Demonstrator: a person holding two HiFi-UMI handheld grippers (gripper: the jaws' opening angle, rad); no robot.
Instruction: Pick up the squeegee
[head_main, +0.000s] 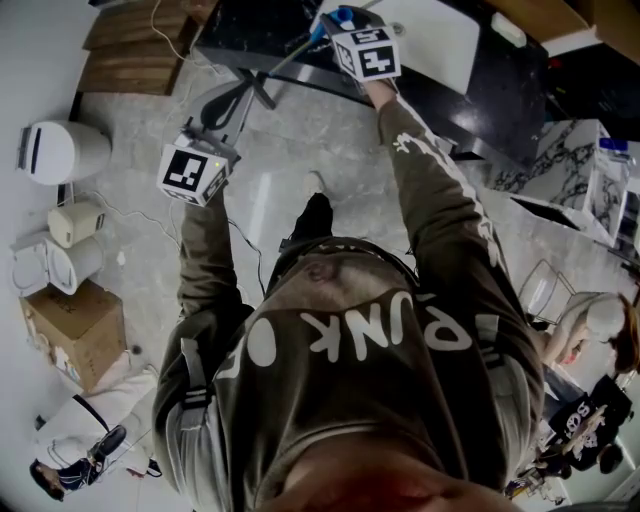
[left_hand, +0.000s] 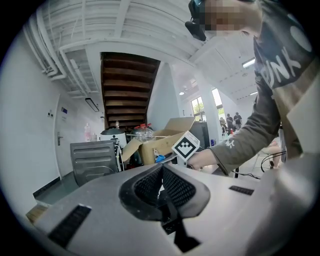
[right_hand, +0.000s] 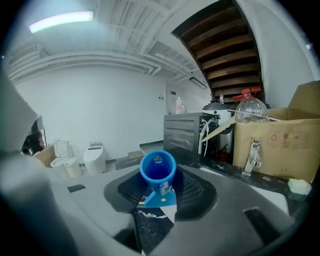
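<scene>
Grey marbled floor (head_main: 290, 170) fills the head view under me, with a dark counter (right_hand: 235, 172) ahead that carries a chrome faucet (right_hand: 252, 157) and a cardboard box (right_hand: 280, 145). On my screen the right tool (right_hand: 159, 189) is clamped on the squeegee (right_hand: 158, 172), its blue tubular handle end sitting between the two pads and pointing back at the camera. From the head view, the squeegee (head_main: 345, 14) is held up over the counter's near edge. My left tool (left_hand: 161, 172) hangs lower and to the side over the floor, jaws pressed together with nothing in them.
</scene>
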